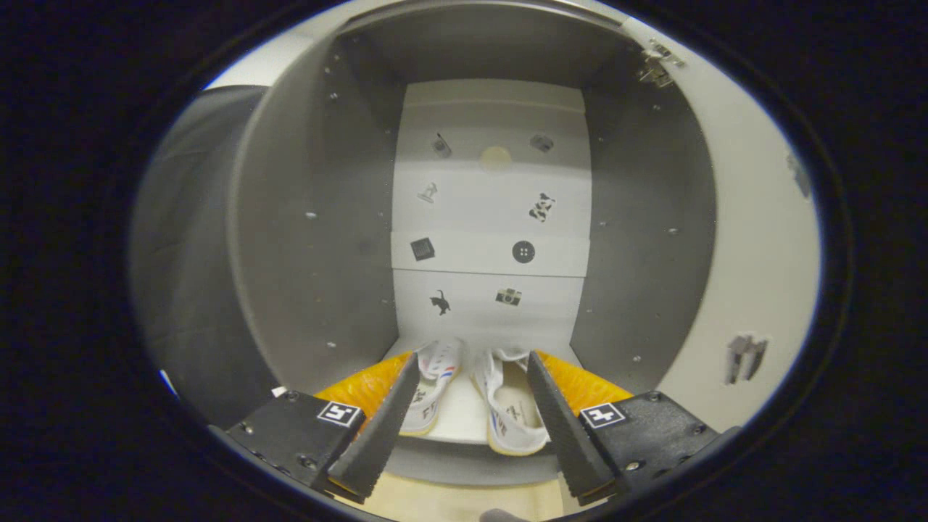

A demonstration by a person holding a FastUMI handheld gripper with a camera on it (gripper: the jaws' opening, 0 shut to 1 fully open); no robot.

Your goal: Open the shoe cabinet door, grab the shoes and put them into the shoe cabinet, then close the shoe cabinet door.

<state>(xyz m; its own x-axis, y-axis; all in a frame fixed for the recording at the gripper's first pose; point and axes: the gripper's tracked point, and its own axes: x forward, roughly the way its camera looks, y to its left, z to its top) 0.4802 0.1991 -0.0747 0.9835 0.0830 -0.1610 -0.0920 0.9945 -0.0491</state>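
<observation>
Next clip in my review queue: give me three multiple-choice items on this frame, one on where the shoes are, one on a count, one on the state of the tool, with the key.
1. Where are the shoes?
A. On the cabinet's bottom shelf
B. On the floor outside the cabinet
C. On top of the cabinet

2. How many shoes are seen?
A. One
B. Two
C. Four

3. What state is the tool in?
A. Shut on a shoe
B. Shut on the door
C. Open, holding nothing

Key:
1 A: both shoes sit side by side on the shelf inside the cabinet, in front of its back panel.
2 B: a pair of white shoes lies between the fingers.
3 C: the fingers stand apart and neither is seen pressing on a shoe.
</observation>
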